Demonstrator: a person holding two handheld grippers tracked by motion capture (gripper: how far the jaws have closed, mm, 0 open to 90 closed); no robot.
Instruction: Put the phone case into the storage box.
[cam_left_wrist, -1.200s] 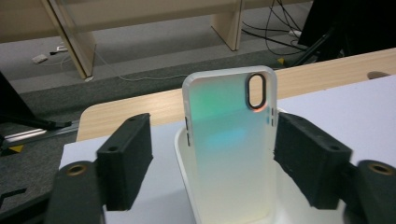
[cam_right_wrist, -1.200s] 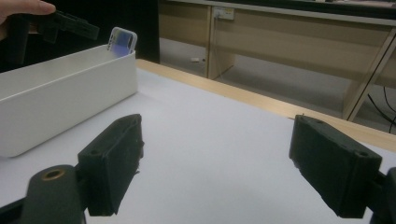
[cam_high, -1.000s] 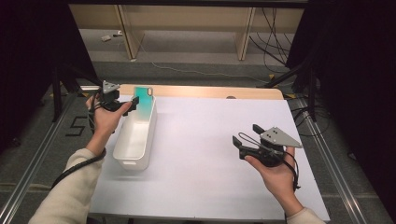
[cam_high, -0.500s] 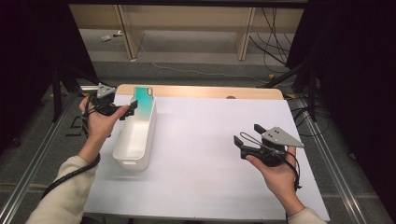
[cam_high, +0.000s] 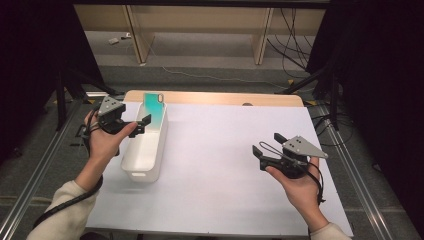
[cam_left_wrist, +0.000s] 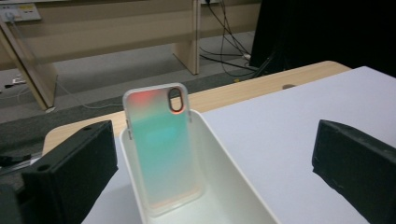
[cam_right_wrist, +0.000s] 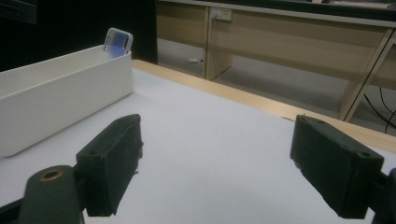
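White paper covers the tabletop (cam_high: 225, 150). Left hand-held gripper (cam_high: 137, 124) gapes wide and empty beside the bin (cam_high: 145, 155), where the phone case (cam_left_wrist: 161, 149) leans upright against the far end. Withdraw clear without nudging it. Right hand-held gripper (cam_high: 265, 150) hangs open, empty.

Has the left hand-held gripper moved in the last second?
Yes. The left hand-held gripper has drawn back leftward from the white bin, jaws open and empty.
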